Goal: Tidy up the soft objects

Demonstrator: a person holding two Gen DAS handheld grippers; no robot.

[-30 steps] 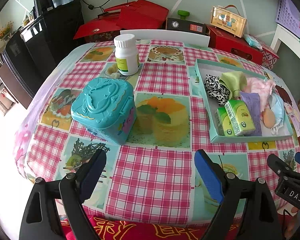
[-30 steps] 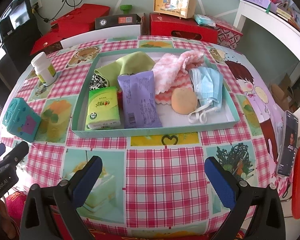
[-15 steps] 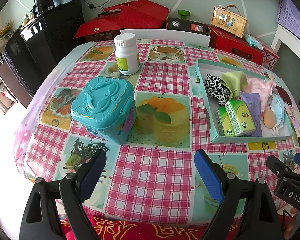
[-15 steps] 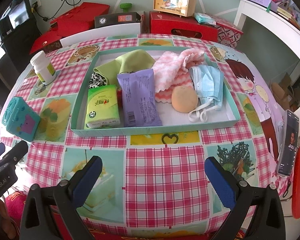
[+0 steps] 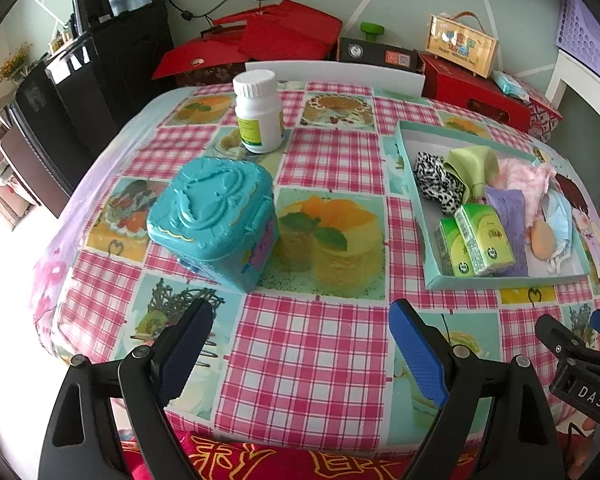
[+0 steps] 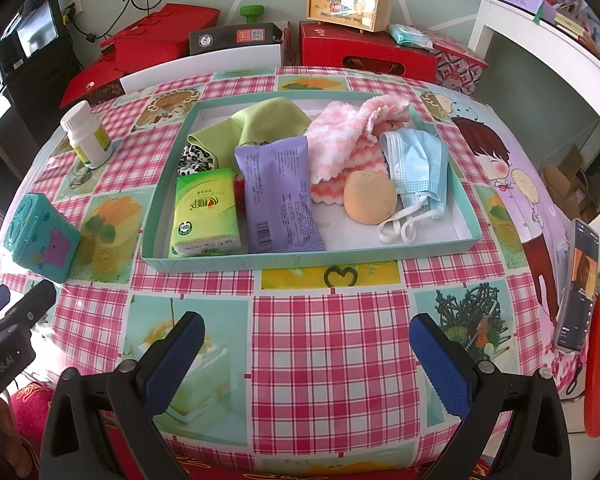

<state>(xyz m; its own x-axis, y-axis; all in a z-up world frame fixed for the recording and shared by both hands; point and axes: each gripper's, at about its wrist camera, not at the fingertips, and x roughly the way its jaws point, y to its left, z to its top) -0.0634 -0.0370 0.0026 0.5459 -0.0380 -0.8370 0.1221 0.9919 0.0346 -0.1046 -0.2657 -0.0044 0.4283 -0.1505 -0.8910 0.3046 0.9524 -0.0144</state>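
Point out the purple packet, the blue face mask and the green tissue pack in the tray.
purple packet [image 6: 278,196]: right wrist view, middle of its printed face.
blue face mask [image 6: 418,166]: right wrist view, pleated panel.
green tissue pack [image 6: 205,210]: right wrist view, top face by the logo.

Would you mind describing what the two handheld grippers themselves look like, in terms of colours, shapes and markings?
Both match: the left gripper and the right gripper have glossy black plastic clamp-style arms with small silver pivot screws, ending in flat blue fingers with a fine dotted texture. Seen from the left wrist, the right one's body bears white "DAS" lettering. No cables or sleeves show.
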